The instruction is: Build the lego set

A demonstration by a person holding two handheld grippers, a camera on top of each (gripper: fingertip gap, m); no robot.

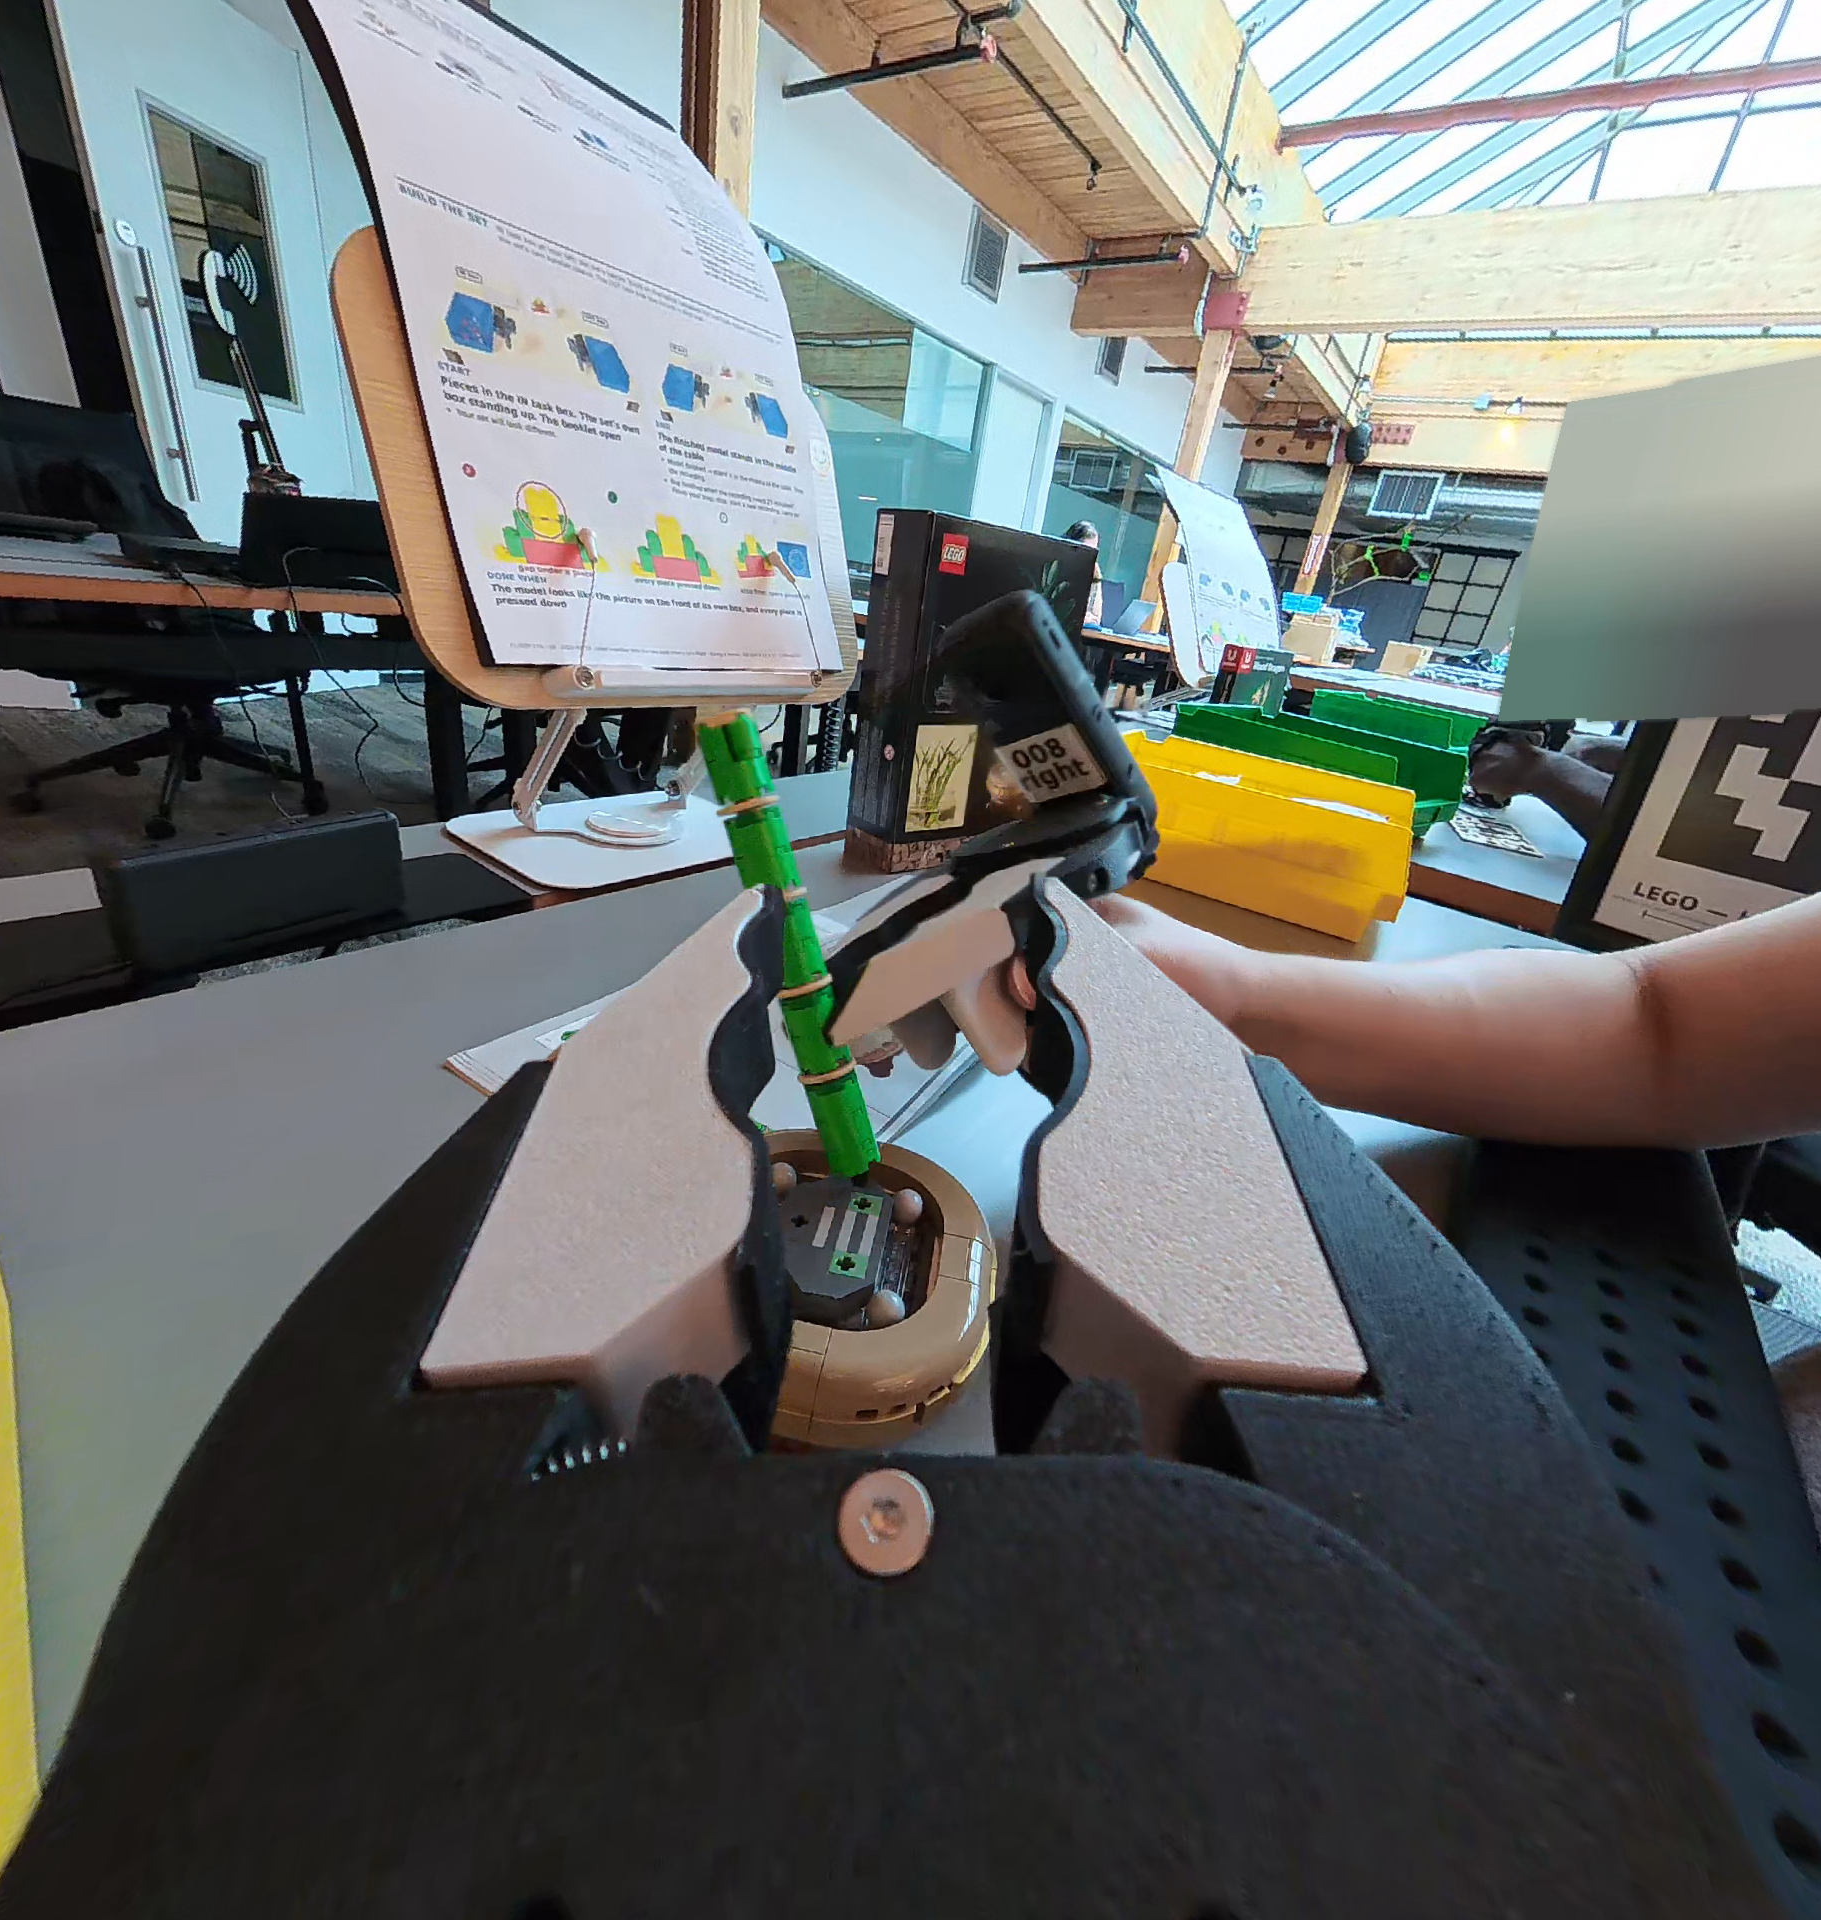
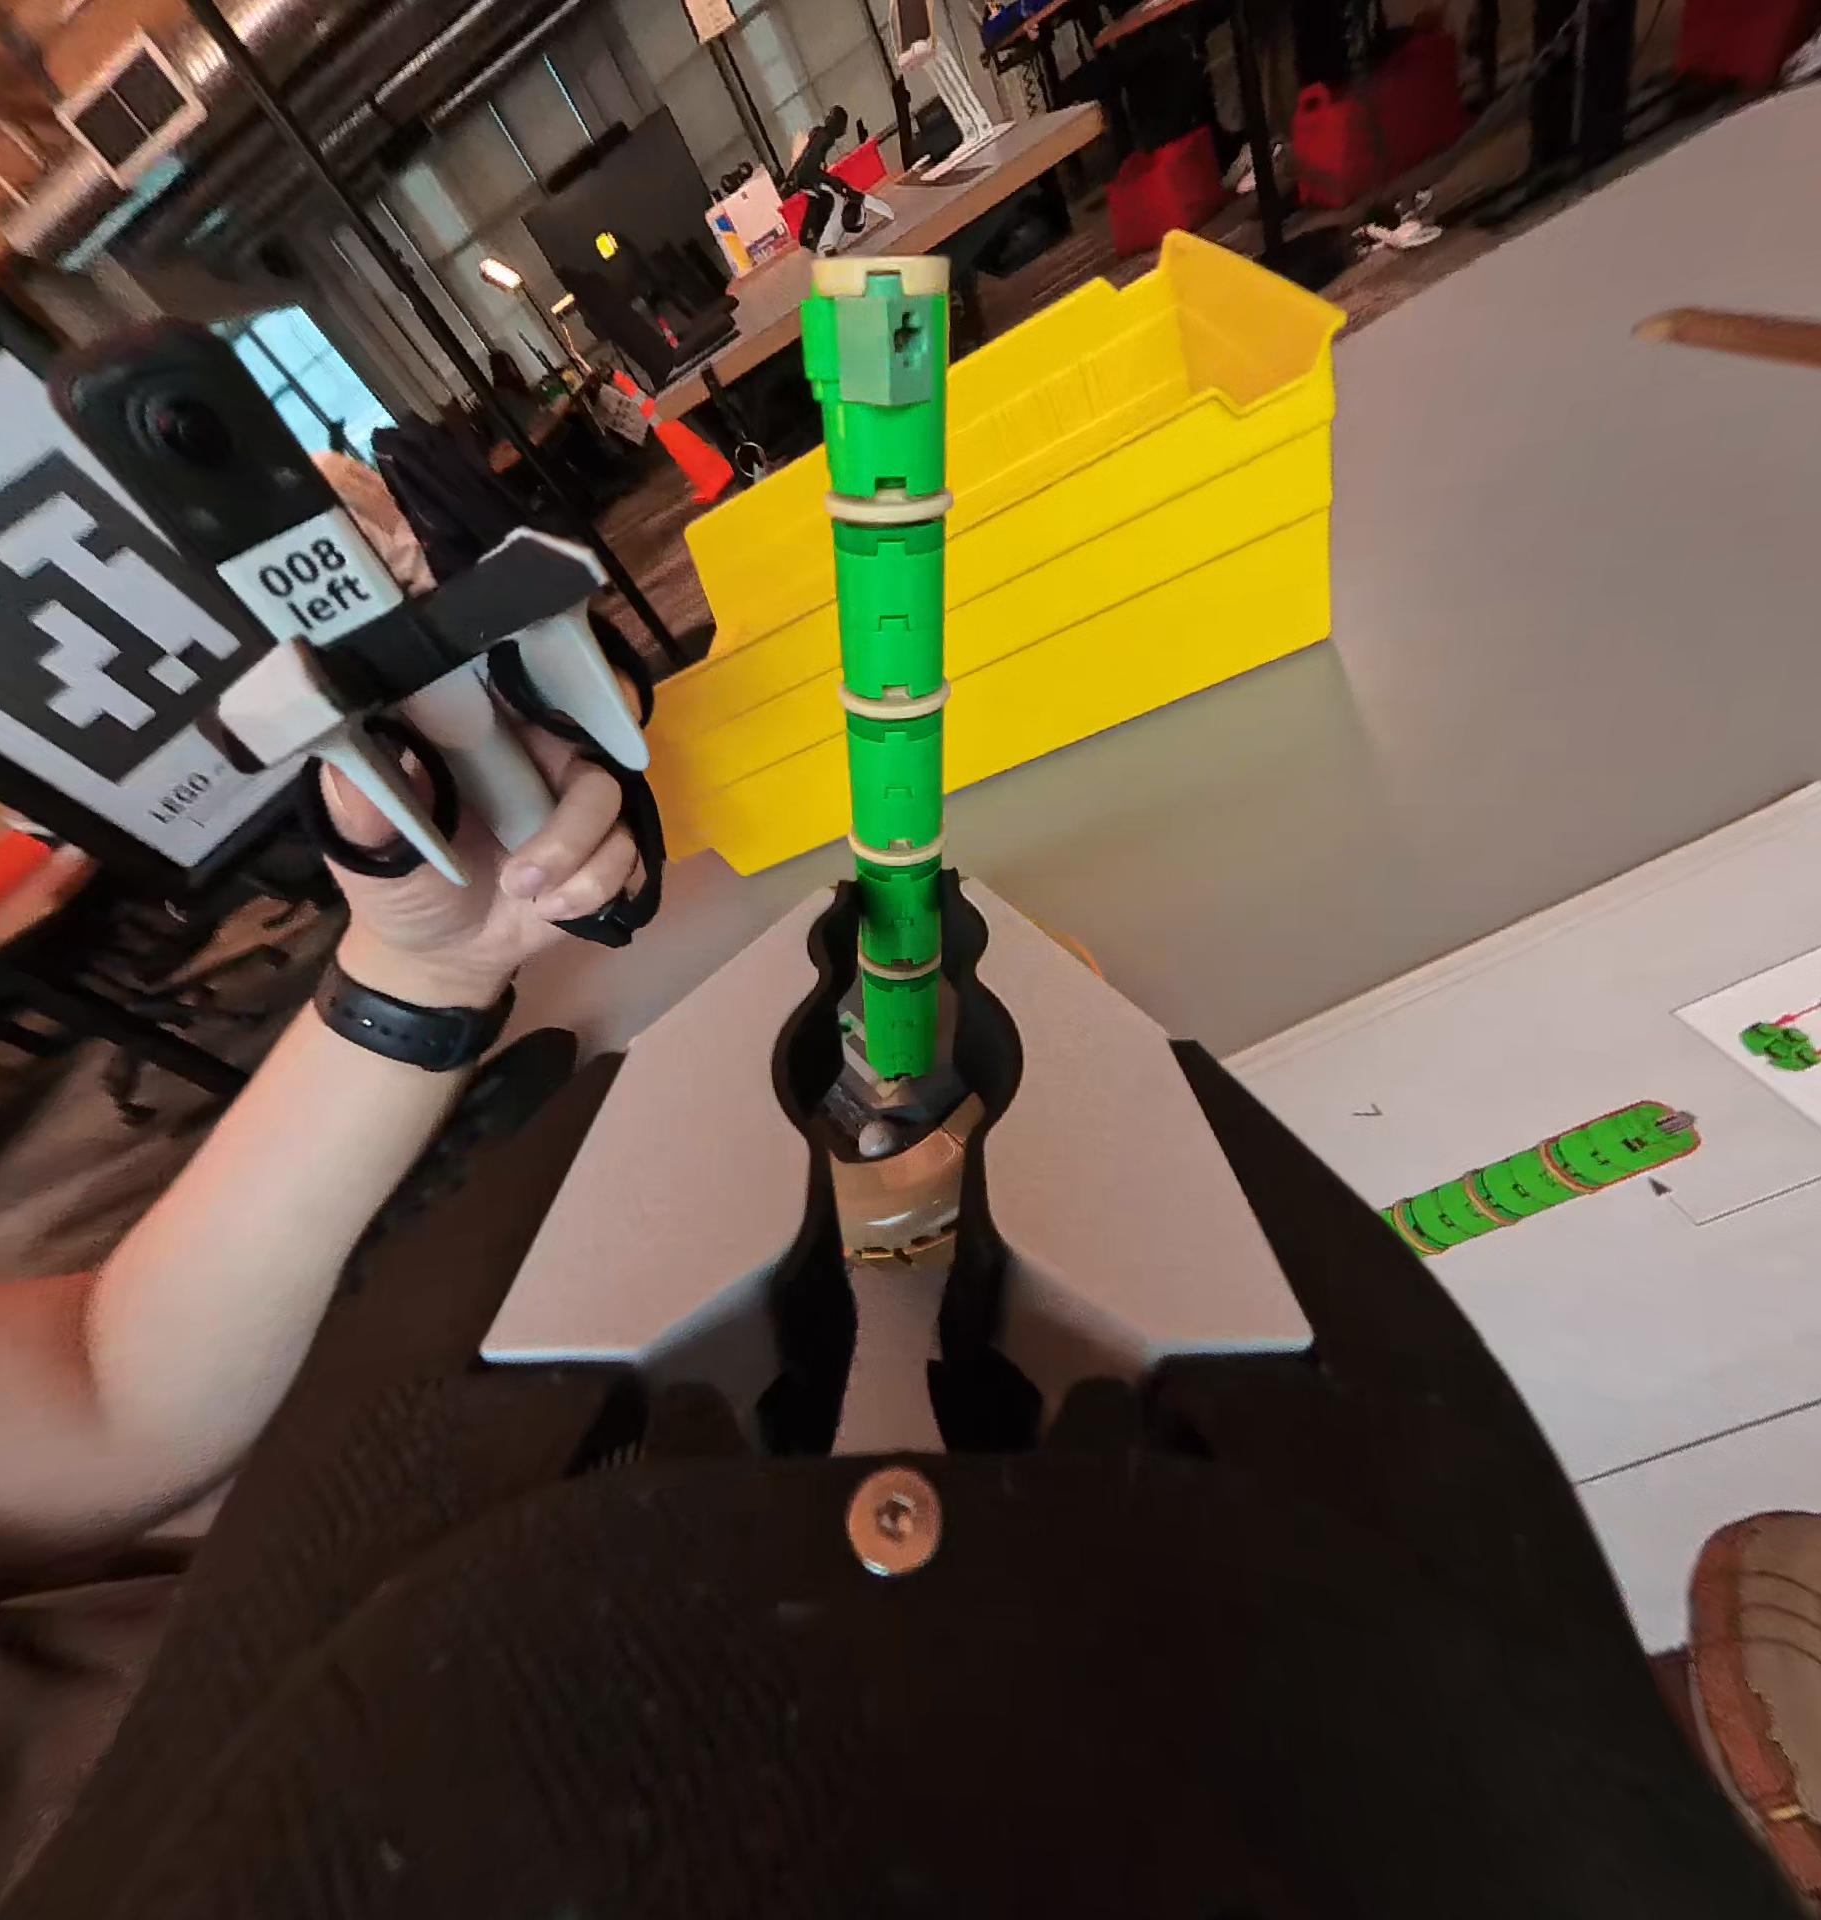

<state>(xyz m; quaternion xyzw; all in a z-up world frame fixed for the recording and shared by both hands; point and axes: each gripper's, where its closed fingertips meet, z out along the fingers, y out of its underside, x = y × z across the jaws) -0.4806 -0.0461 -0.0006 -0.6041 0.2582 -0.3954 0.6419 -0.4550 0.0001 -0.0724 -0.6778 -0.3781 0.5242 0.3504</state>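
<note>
The right gripper (image 2: 901, 997) is closed around the lower segments of the green bamboo stalk (image 2: 890, 644), its two pale fingers meeting the stalk from either side. In the left wrist view the same gripper (image 1: 833, 1013) is seen nipping the stalk partway up, with the stalk leaning slightly away from vertical. The left gripper (image 1: 901, 1049) is held with its jaws apart, straddling the stalk and the tan round pot (image 1: 885, 1340) below without clamping either; whether its left pad brushes the stalk cannot be told.

The foot of the stalk is seated at, or just above, a green socket on the dark insert (image 1: 849, 1242) inside the pot, which rests on the grey table (image 1: 210, 1091). Two further sockets on the insert are seen to be unfilled.

The step in hand is judged to be the pressing of the stalk into its socket. It would be done best if the stalk were brought upright first, so that the force runs down its axis and the ringed joints are not bent apart. The pot should be steadied by the open left gripper, since it could slide or tip under an off-centre push.

An open instruction booklet (image 2: 1508, 1195) lies just beside the pot, and a yellow bin (image 2: 1093, 582) stands farther off.
</note>
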